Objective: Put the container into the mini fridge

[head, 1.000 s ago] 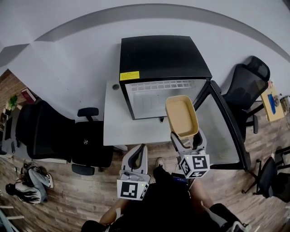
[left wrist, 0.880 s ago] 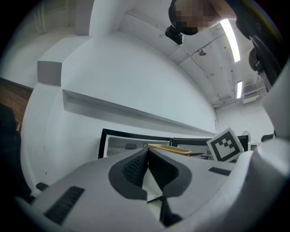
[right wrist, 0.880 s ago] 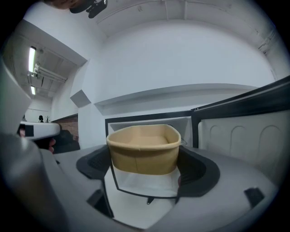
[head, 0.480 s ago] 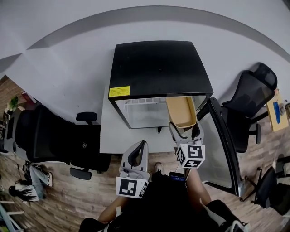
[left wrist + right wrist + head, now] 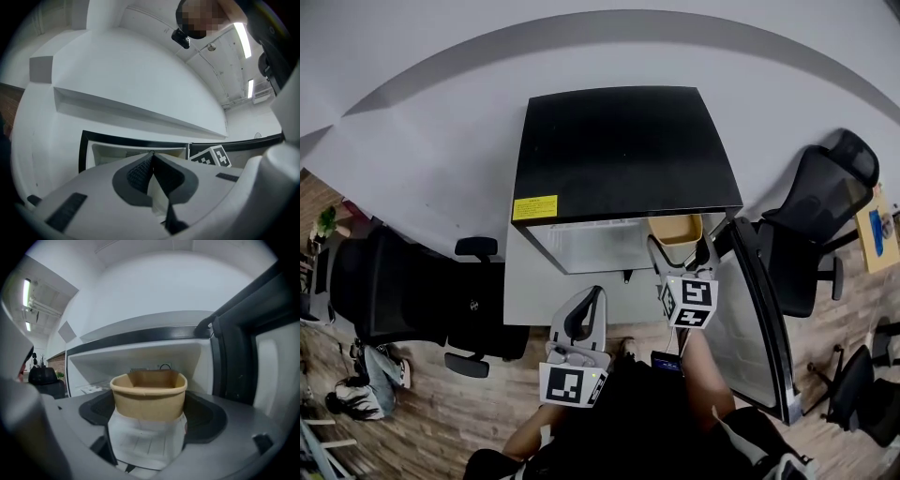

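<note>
right hand-held gripper (image 5: 682, 253) – clenched on the container (image 5: 675, 227) – has pushed deeper into the mini fridge (image 5: 623, 150).

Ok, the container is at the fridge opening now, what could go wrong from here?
The right gripper holds the container by its near end only, so it may tip or slip as it goes in. Its rim sits near the right inner wall of the mini fridge and could clip it. The open door stands close on the right; a sideways swing might hit it.
</note>
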`<state>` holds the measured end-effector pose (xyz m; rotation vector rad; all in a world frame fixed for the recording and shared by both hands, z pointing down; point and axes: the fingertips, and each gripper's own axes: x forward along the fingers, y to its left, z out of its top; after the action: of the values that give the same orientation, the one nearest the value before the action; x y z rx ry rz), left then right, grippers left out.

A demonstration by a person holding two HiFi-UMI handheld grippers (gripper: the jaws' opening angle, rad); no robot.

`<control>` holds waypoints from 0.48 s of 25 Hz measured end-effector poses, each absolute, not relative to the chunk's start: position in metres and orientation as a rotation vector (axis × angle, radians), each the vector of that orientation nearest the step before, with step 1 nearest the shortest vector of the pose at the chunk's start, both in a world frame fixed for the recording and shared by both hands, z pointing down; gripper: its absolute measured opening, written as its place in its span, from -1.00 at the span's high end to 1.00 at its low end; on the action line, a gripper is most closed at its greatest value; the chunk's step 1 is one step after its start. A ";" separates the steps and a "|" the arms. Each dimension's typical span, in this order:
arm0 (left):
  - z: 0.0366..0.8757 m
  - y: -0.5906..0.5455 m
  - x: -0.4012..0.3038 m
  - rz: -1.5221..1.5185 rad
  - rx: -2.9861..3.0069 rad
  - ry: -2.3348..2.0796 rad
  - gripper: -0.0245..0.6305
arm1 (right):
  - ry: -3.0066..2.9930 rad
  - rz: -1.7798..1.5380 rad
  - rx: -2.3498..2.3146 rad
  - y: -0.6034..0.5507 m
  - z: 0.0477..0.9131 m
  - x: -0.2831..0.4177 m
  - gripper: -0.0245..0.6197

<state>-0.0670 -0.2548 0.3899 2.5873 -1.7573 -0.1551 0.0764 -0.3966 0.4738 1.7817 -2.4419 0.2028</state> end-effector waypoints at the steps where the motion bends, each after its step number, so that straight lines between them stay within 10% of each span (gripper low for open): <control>1: 0.390 -0.259 -0.068 -0.155 2.593 -1.750 0.90 | -2.436 0.200 1.787 -0.401 0.474 0.075 -0.52; 12: 0.392 -0.289 -0.081 -0.138 2.623 -1.671 0.90 | -2.350 0.219 1.840 -0.436 0.487 0.074 -0.52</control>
<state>-0.0812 -0.2888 0.3922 2.6232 -1.6707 -0.1381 0.0737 -0.4362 0.4870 1.8403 -2.3499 0.2189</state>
